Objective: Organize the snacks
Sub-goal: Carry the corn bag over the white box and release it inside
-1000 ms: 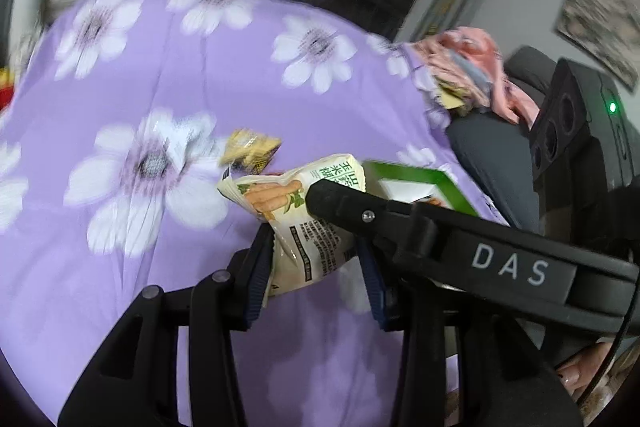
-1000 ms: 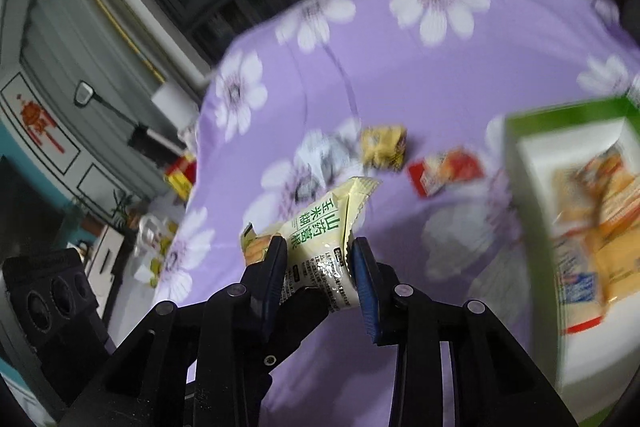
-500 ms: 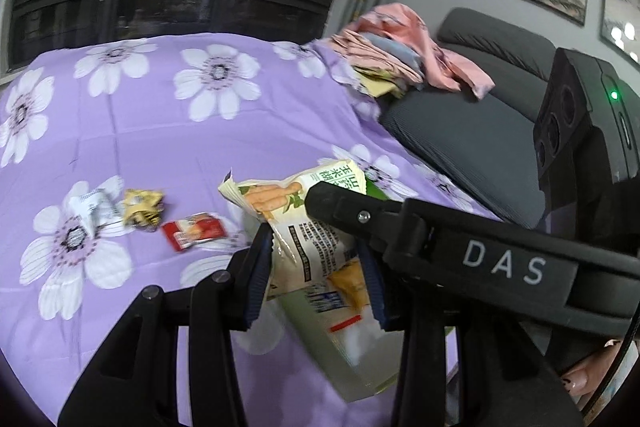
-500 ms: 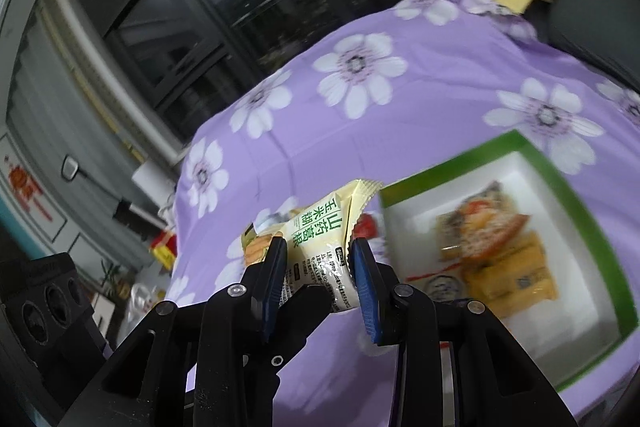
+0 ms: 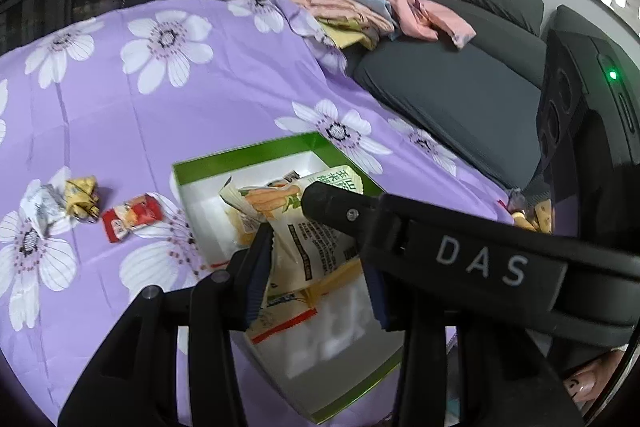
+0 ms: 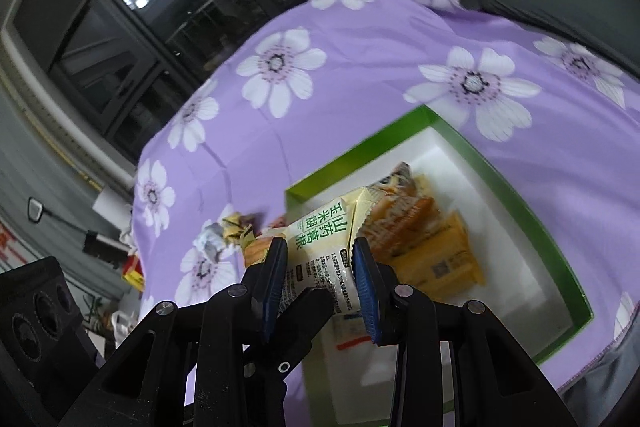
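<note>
Both grippers hold one cream snack packet with green print (image 5: 316, 239), which also shows in the right wrist view (image 6: 324, 259). My left gripper (image 5: 316, 267) and my right gripper (image 6: 320, 279) are each shut on it, above a green box with a white inside (image 5: 256, 155), also seen in the right wrist view (image 6: 516, 183). Orange and yellow snack packets (image 6: 432, 247) lie in the box. A red packet (image 5: 132, 217), a yellow wrapper (image 5: 82, 197) and a white wrapper (image 5: 40, 205) lie on the purple flowered cloth (image 5: 120, 99) left of the box.
A grey sofa (image 5: 460, 83) stands to the right, with a pile of pink and yellow clothes (image 5: 368, 7) on it. Dark windows (image 6: 160, 7) are at the back. A black tracker unit (image 5: 592, 107) sits at the right edge.
Both grippers have carried the packet rightward from over the loose wrappers to over the green box. The grip on the packet has not changed.
</note>
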Action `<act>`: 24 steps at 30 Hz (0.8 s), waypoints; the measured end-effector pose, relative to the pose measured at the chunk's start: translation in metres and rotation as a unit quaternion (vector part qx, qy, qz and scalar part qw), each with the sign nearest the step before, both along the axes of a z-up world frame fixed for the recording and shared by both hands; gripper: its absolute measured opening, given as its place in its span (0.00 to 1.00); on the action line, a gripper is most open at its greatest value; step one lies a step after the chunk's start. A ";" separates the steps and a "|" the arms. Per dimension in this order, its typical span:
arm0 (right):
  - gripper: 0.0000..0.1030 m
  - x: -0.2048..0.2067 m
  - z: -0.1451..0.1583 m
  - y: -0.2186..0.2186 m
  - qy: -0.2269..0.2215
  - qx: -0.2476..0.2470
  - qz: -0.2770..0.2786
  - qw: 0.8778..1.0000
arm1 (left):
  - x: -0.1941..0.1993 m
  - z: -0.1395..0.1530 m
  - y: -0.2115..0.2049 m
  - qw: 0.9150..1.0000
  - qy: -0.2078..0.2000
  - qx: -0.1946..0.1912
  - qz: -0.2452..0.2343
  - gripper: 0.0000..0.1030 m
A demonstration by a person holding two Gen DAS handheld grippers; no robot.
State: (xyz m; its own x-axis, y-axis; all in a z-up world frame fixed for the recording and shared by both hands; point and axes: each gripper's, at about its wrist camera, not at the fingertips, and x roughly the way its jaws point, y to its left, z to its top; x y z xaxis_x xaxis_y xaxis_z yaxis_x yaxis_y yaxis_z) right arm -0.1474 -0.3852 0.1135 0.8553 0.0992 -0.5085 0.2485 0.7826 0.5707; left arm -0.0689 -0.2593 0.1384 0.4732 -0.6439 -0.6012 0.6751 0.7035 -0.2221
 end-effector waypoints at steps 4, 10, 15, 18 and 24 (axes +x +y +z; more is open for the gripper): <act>0.36 0.004 -0.012 -0.012 0.031 0.013 -0.014 0.999 | 0.006 -0.011 -0.013 0.999 0.035 0.012 -0.018 0.41; 0.36 0.006 -0.027 -0.025 0.060 0.024 -0.033 0.997 | 0.013 -0.027 -0.027 0.996 0.080 0.015 -0.037 0.41; 0.36 0.009 -0.037 -0.033 0.092 0.029 -0.051 0.994 | 0.017 -0.041 -0.035 0.991 0.126 0.021 -0.048 0.41; 0.36 0.011 -0.041 -0.036 0.105 0.029 -0.059 0.992 | 0.020 -0.048 -0.038 0.986 0.155 0.023 -0.049 0.41; 0.36 0.010 -0.045 -0.040 0.120 0.032 -0.075 0.989 | 0.020 -0.051 -0.037 0.985 0.163 0.031 -0.041 0.43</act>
State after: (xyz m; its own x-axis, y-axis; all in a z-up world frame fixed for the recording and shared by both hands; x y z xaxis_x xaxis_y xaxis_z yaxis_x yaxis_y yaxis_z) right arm -0.1371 -0.4255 0.0690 0.7186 0.0187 -0.6952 0.4929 0.6916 0.5280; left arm -0.0486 -0.2967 0.0872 0.1962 -0.6298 -0.7516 0.6298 0.6684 -0.3957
